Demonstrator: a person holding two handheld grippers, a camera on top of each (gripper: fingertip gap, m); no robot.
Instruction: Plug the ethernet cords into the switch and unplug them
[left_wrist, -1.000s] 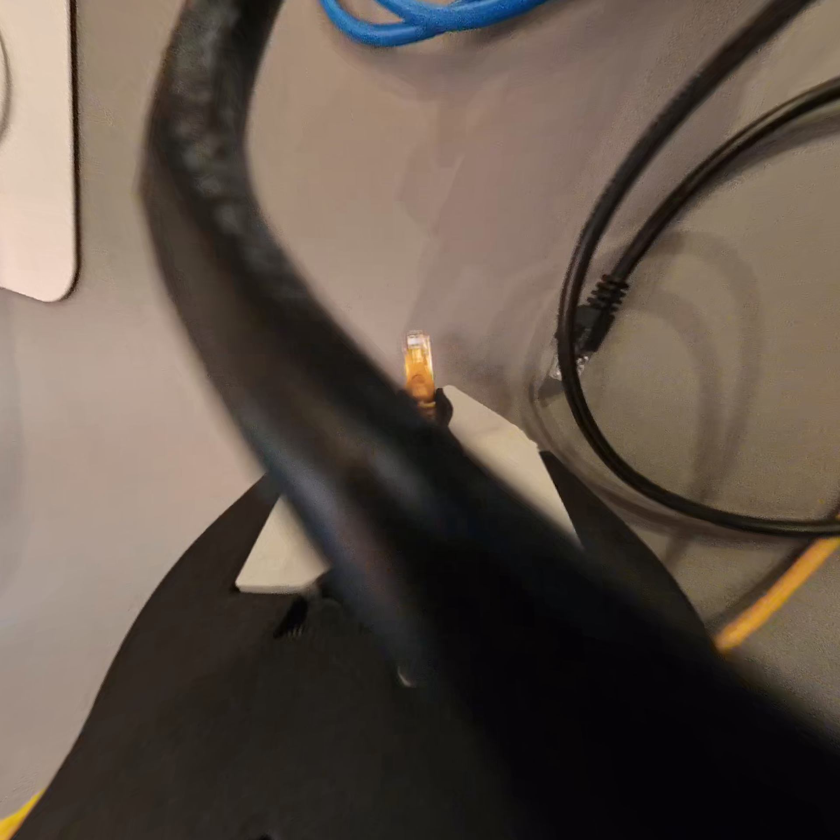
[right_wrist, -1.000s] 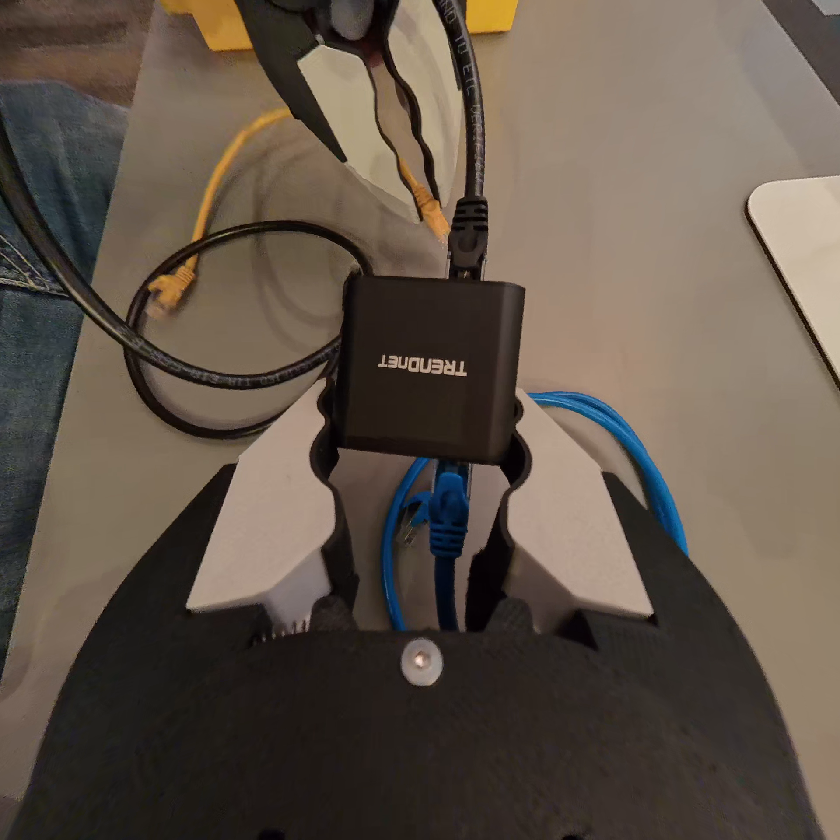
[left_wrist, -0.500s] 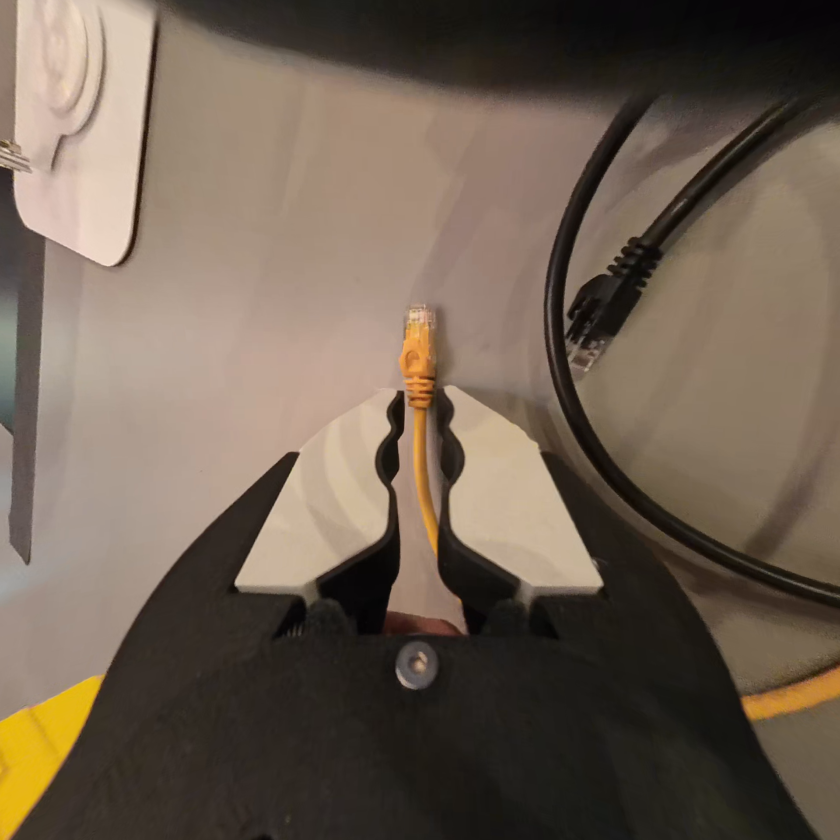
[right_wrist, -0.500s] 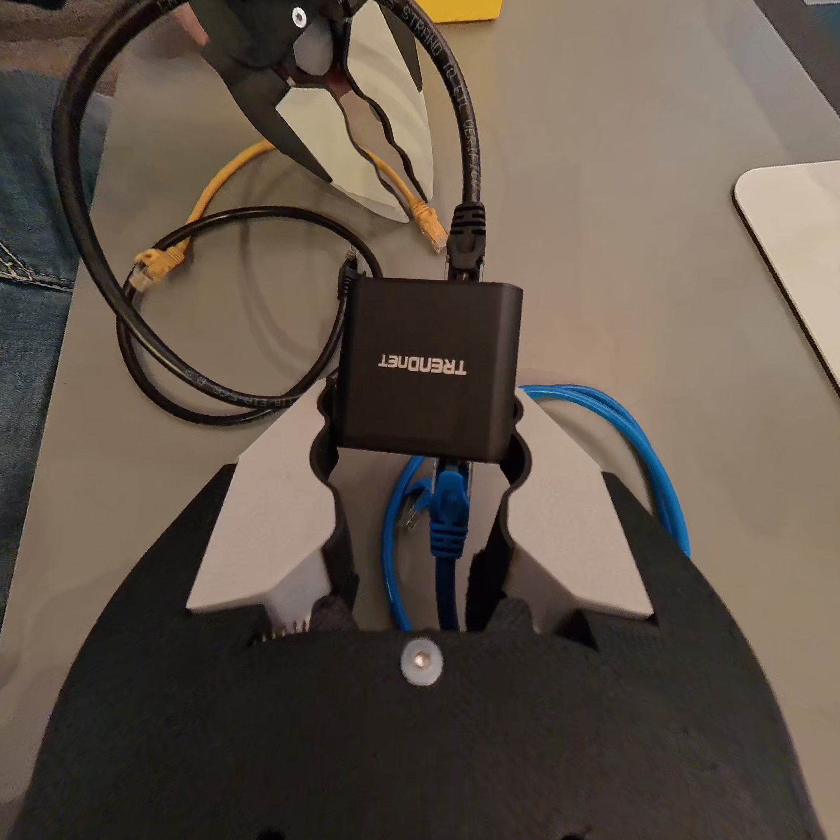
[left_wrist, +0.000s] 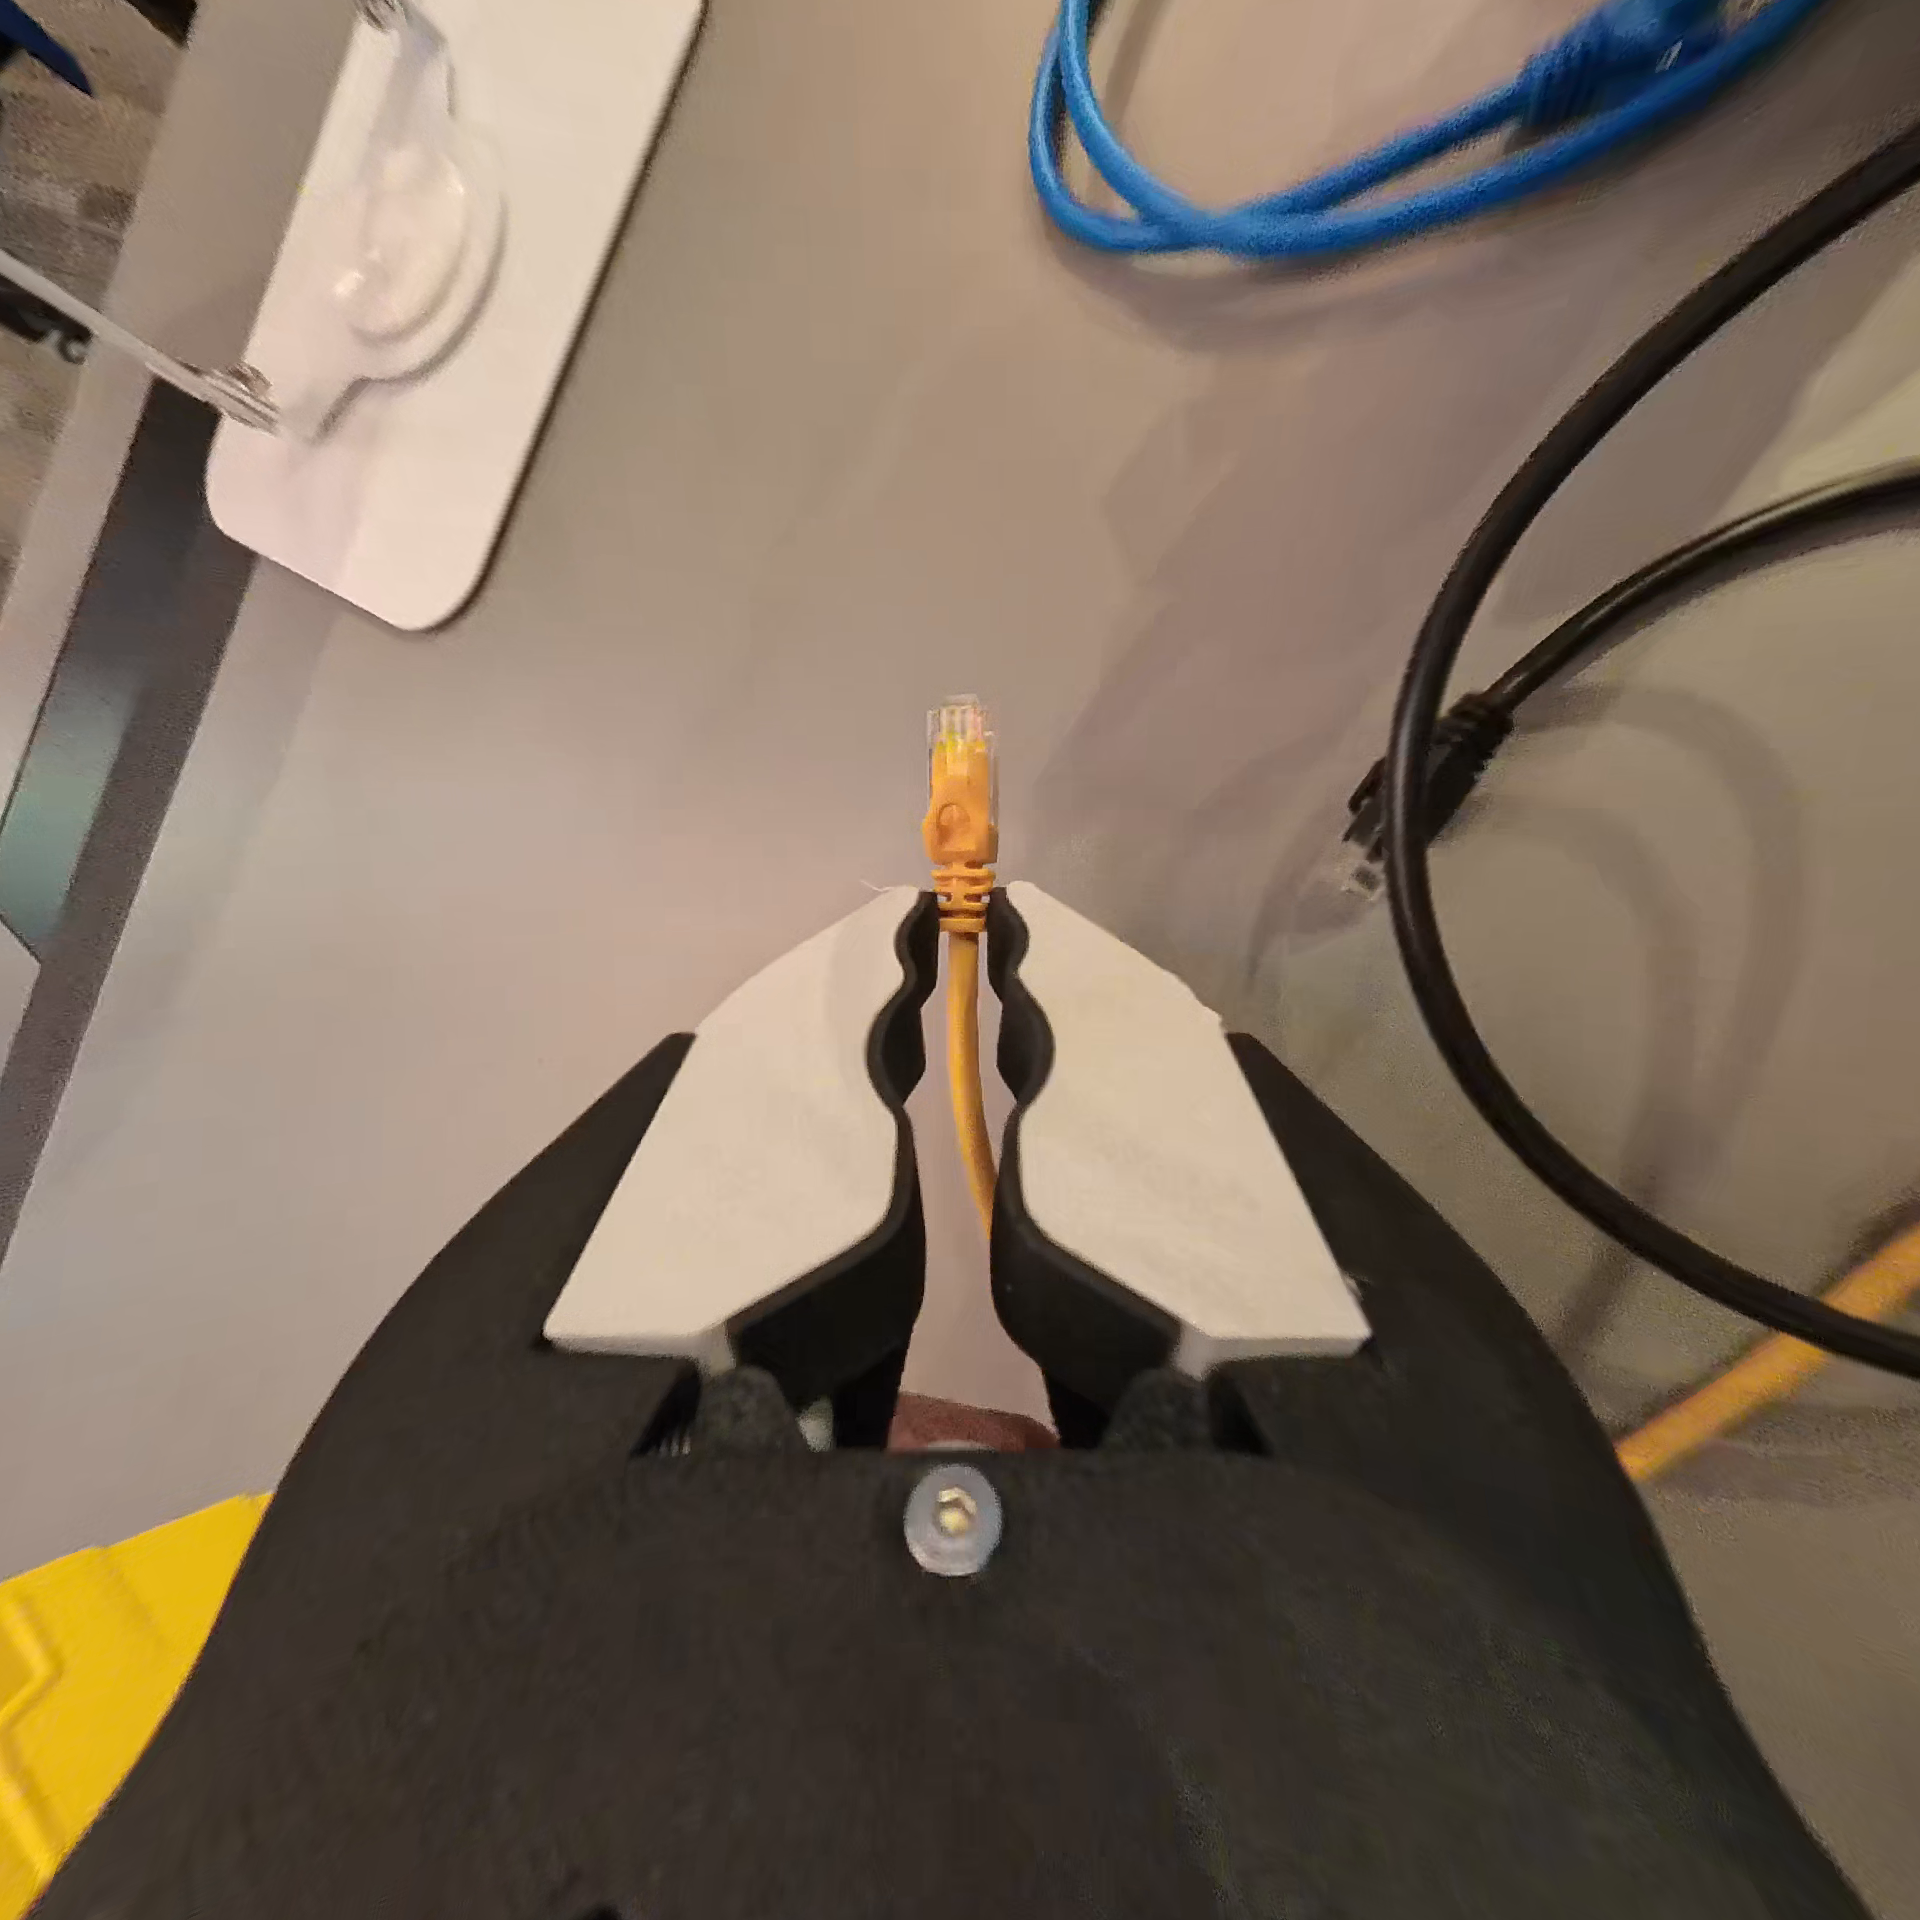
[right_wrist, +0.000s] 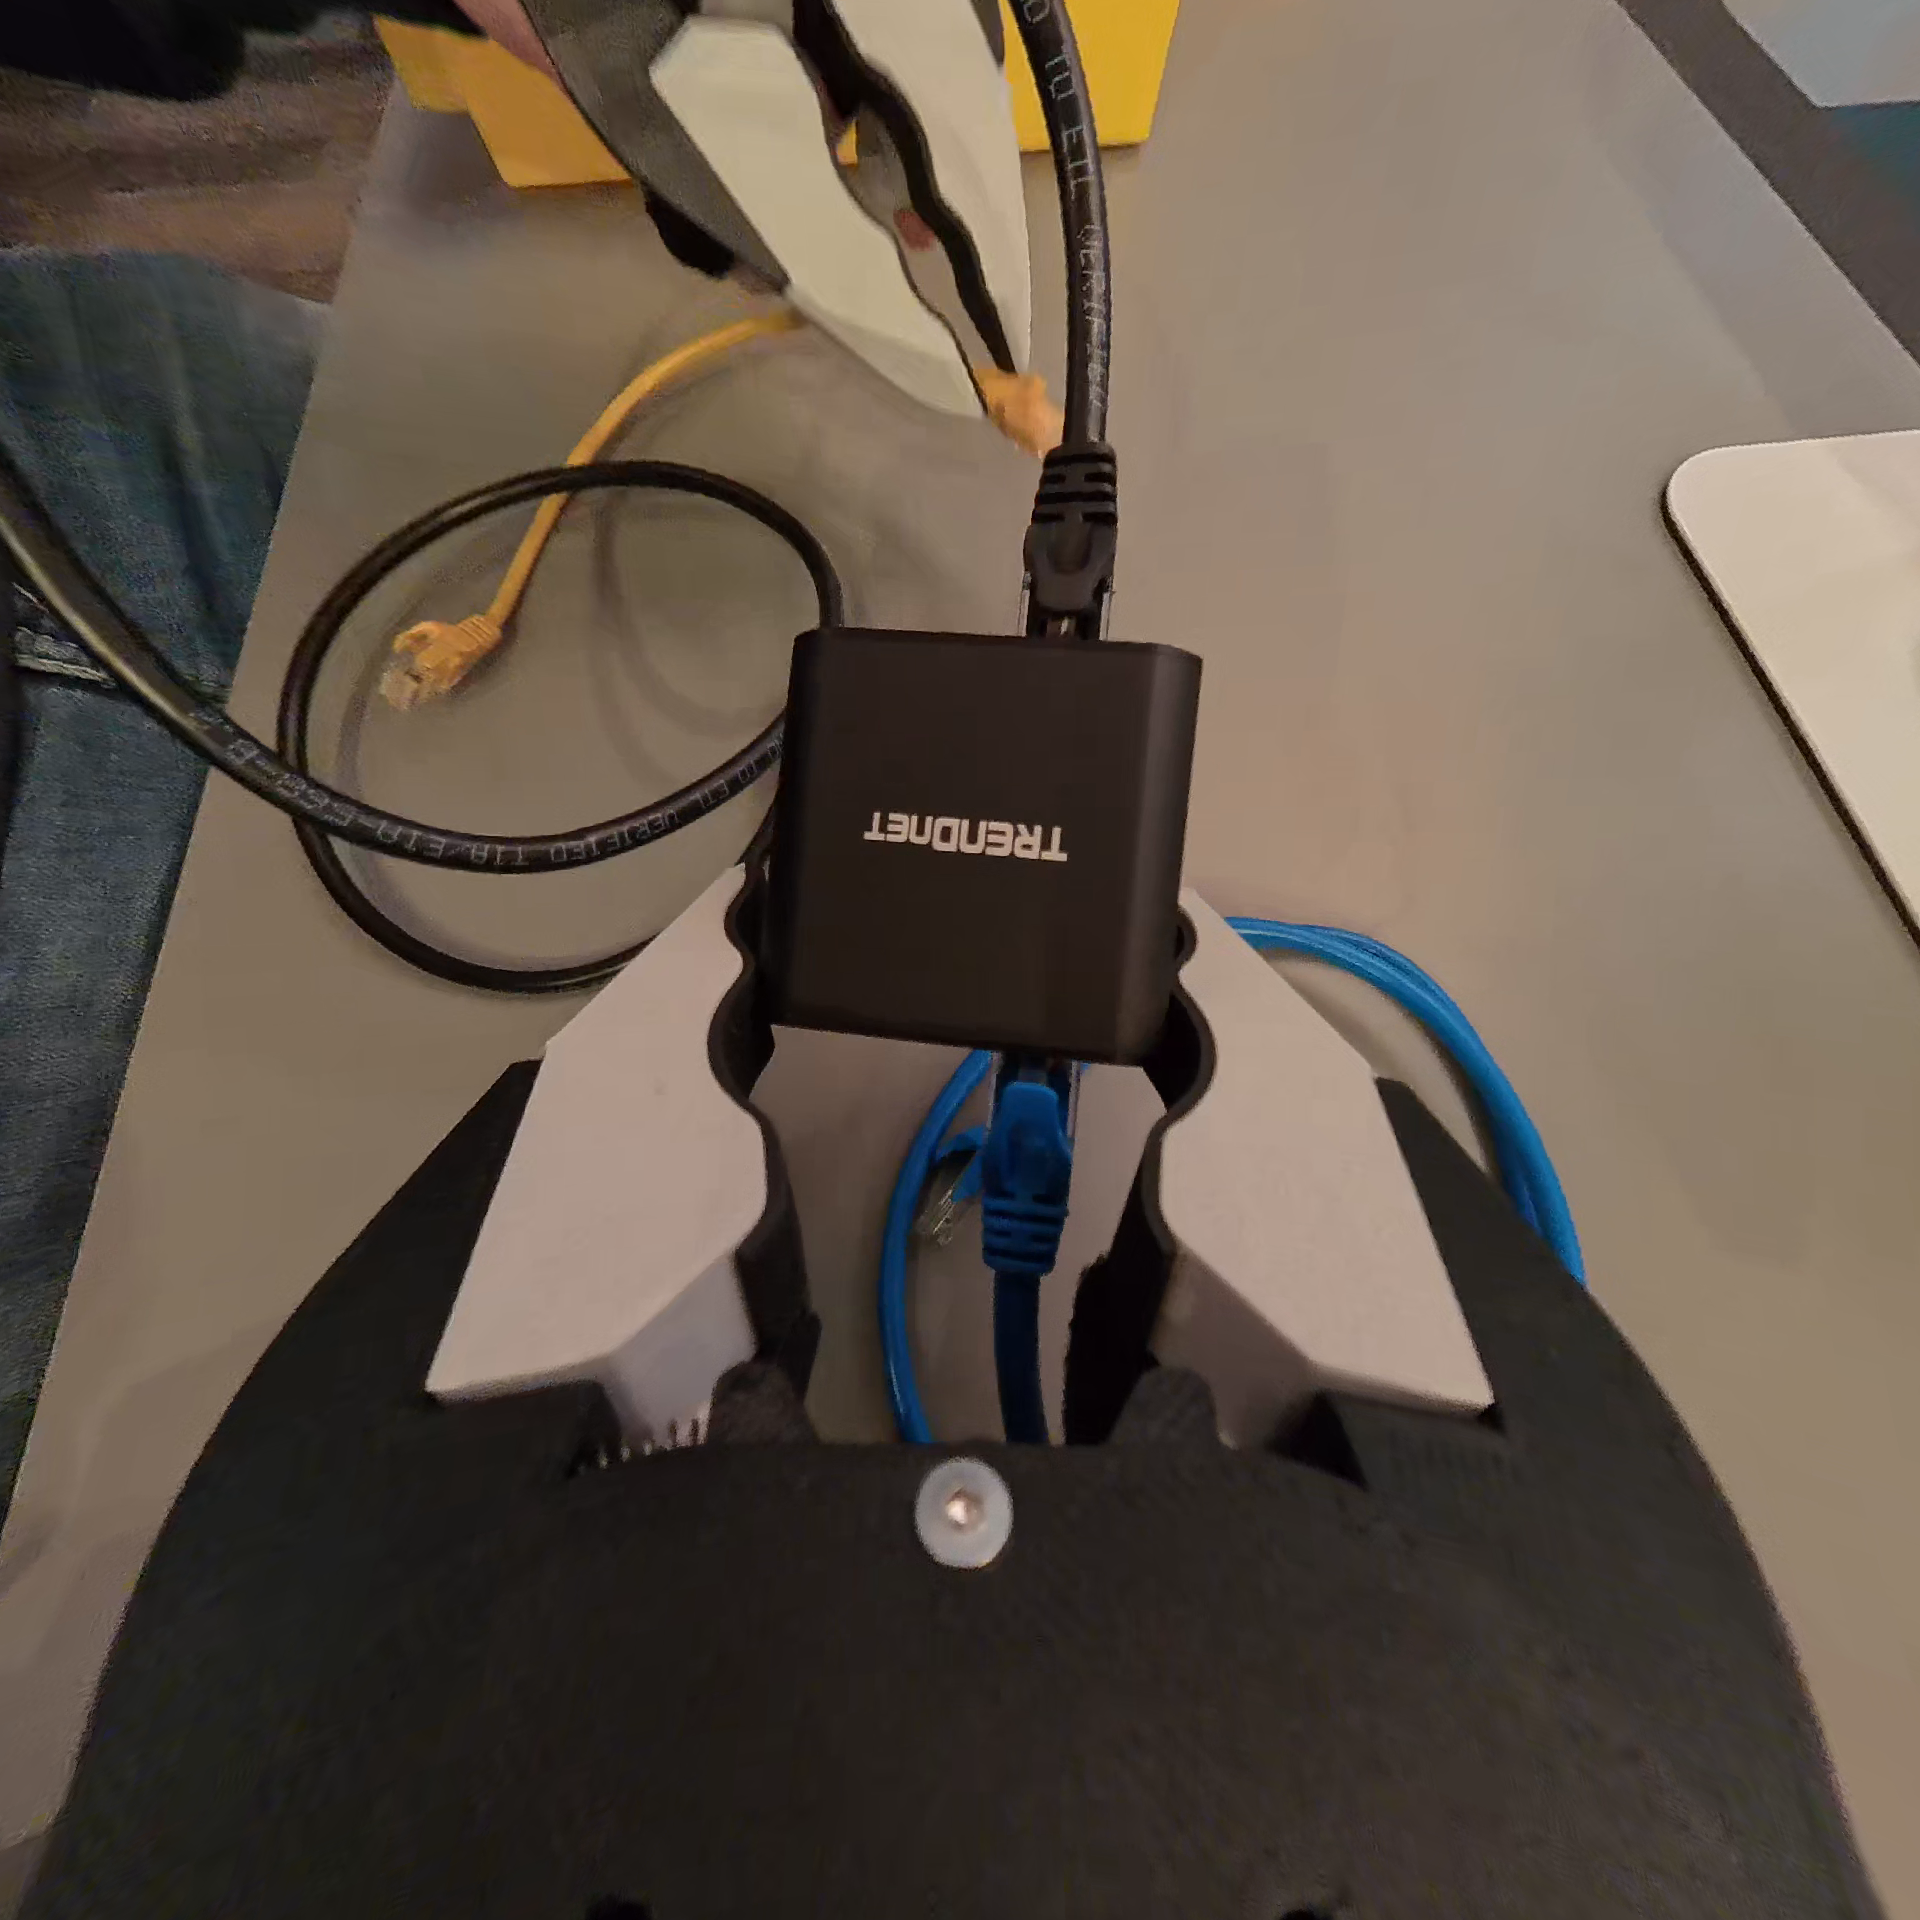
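Left tongs (left_wrist: 961, 899) pinch the yellow cord (left_wrist: 961, 821) behind its clear plug; right tongs (right_wrist: 961, 966) clamp the black switch (right_wrist: 987, 842).

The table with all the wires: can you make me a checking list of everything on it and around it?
Surface: grey table, bare between items.
Job's things: black switch with a black cord plugged into its far side and a blue cord into its near side.
Clutter: white pad with a clear plastic piece; yellow box.
Grippers: left gripper shut on the yellow cord behind its plug; right gripper shut on the switch.
Cables: a loose black plug on the table; the yellow cord's other end loose.
Surroundings: blue denim beside the table.
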